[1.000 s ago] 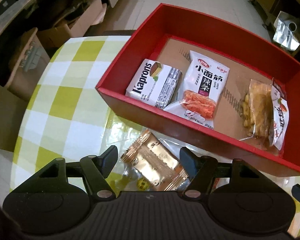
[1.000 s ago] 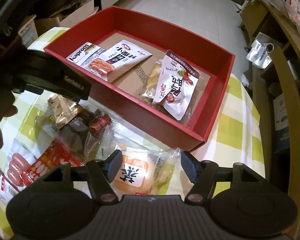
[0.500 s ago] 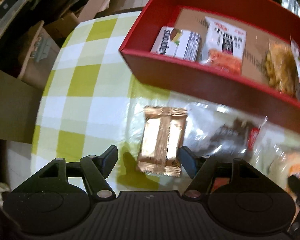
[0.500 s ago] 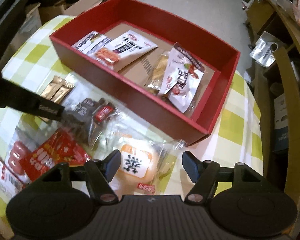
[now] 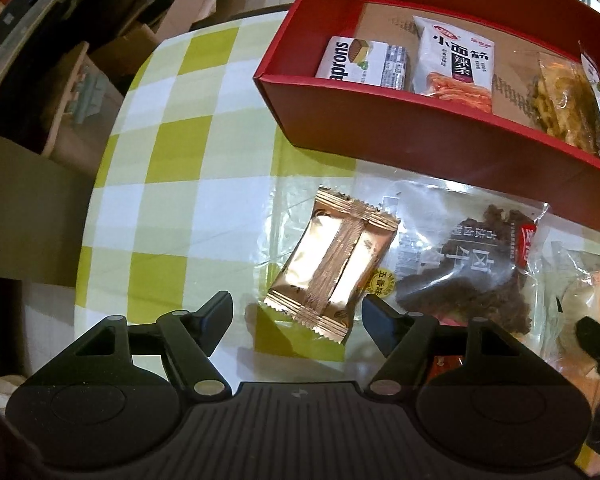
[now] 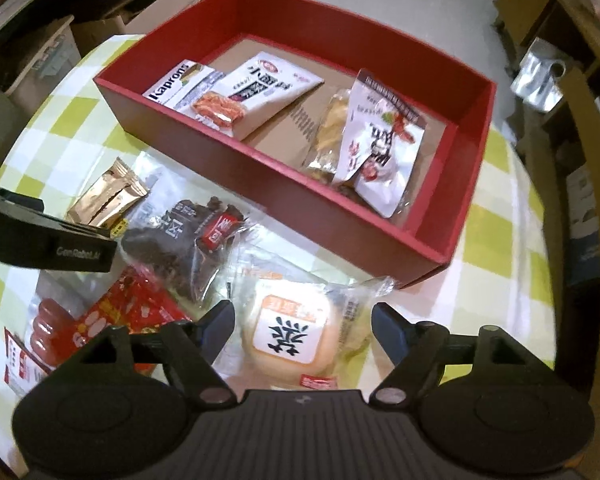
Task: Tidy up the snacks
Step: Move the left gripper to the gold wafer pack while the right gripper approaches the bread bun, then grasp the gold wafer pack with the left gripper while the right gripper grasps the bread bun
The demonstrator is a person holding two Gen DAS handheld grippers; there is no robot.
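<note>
A red box (image 5: 420, 128) (image 6: 260, 160) on the checked table holds several snack packs, among them a white Kaprons bar (image 5: 360, 62) and a white spicy-strip bag (image 6: 260, 88). A gold foil packet (image 5: 332, 268) (image 6: 104, 196) lies flat on the table in front of the box. My left gripper (image 5: 296, 312) hovers over its near end, jaws opening, pads not touching it. A round bun in clear wrap (image 6: 296, 336) lies between the opening jaws of my right gripper (image 6: 304, 326), pads off it. A clear bag of dark dried meat (image 5: 468, 272) (image 6: 184, 240) lies between the two.
A red snack bag (image 6: 128, 316) and a sausage pack (image 6: 44, 328) lie at the table's near left. The left gripper's body (image 6: 48, 236) crosses the left of the right wrist view. Cardboard boxes (image 5: 112, 52) stand on the floor beyond the table edge. A wooden chair back (image 6: 580, 160) curves at right.
The left gripper drew back from the box and settled over the gold packet, which now lies fully in view. Both grippers' jaws have spread wider. The right gripper has hardly moved.
</note>
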